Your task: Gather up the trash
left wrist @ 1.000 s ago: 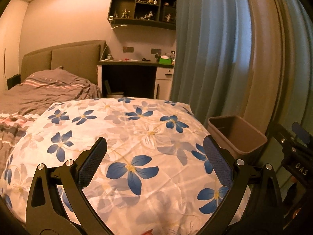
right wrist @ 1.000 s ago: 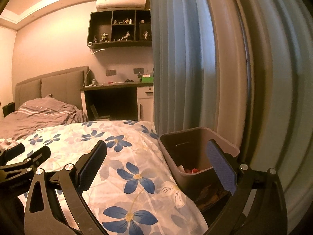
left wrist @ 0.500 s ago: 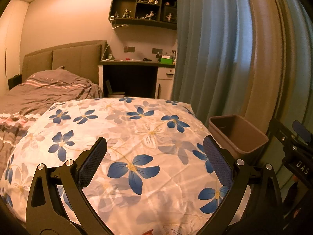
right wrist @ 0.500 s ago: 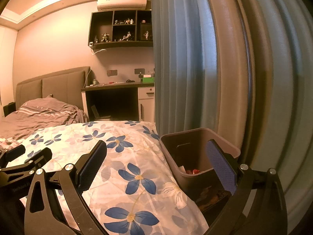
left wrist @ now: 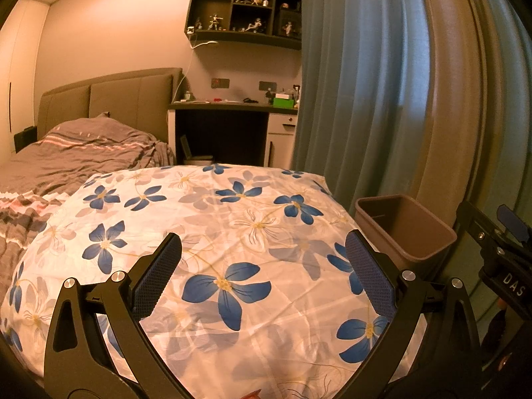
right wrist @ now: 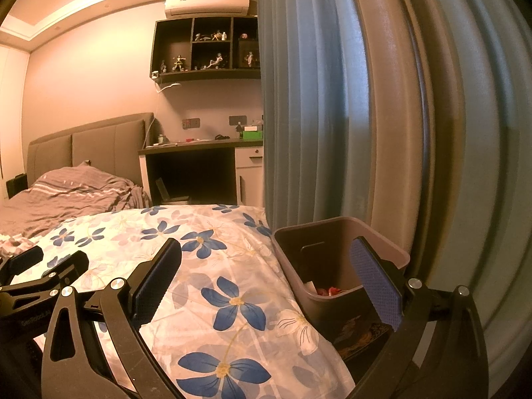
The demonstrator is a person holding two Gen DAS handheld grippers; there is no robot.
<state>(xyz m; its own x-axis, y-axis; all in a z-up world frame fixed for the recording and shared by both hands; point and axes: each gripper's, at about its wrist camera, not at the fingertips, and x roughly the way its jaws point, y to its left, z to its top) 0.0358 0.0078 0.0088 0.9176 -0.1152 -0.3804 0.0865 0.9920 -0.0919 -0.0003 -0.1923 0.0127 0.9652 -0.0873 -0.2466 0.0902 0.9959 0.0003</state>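
A brown plastic trash bin (left wrist: 404,229) stands at the right edge of the floral bedspread (left wrist: 232,232), by the curtain. In the right wrist view the bin (right wrist: 335,259) holds red and white trash (right wrist: 324,290) at its bottom. My left gripper (left wrist: 262,272) is open and empty above the bedspread. My right gripper (right wrist: 266,272) is open and empty, its right finger in front of the bin. A small red scrap (left wrist: 251,394) peeks in at the bottom edge of the left wrist view. The right gripper's body (left wrist: 498,259) shows at the right of the left view.
A blue and beige curtain (left wrist: 382,83) hangs right behind the bin. A bed with a grey striped duvet (left wrist: 66,156) lies to the left. A desk (left wrist: 232,113) and a wall shelf with figurines (left wrist: 246,13) stand at the back.
Both views have shifted very slightly; the grippers stay open and empty and the bin has not moved.
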